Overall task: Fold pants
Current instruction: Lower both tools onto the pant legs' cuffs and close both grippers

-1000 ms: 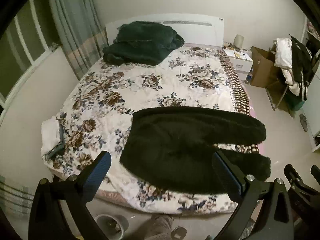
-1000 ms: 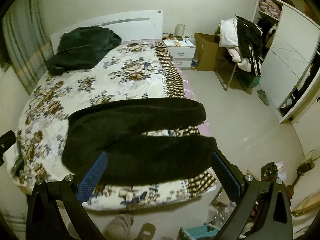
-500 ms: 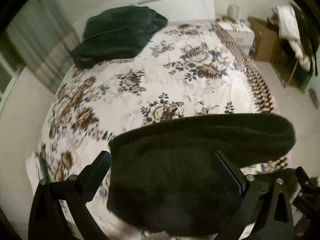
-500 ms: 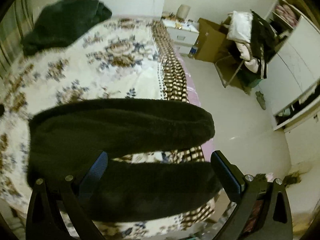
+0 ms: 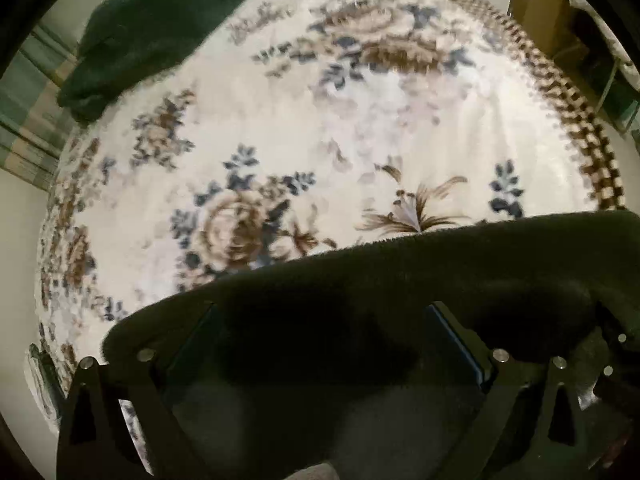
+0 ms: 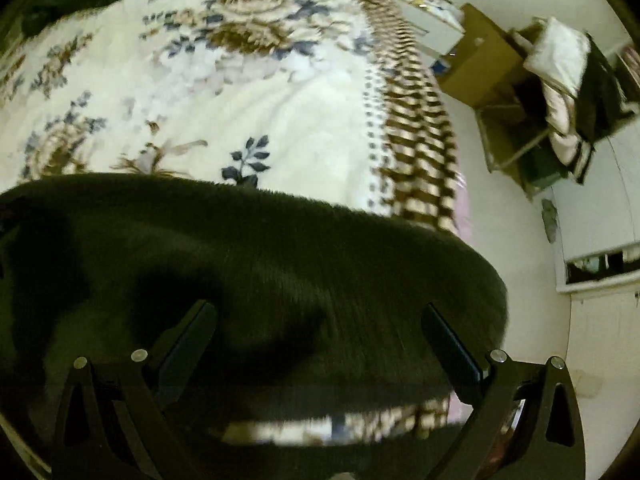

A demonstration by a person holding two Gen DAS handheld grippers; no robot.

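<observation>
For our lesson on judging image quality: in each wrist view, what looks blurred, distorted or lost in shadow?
Left wrist view: the floral bedspread is smeared by motion blur and bulges with fisheye curvature; the dark pants lose detail in shadow around the open left gripper. Right wrist view: the checkered border streaks, and the right gripper is nearly black against the pants.

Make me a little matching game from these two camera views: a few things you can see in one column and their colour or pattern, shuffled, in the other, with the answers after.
Things:
1. pants
2. bedspread
3. cardboard box
4. bundle by the headboard

Looks:
A. plain brown
B. white with brown and blue flowers
C. deep green, heaped
D. very dark and fuzzy, spread flat across the bed

Pairs: 1-D, 2-B, 3-A, 4-C
</observation>
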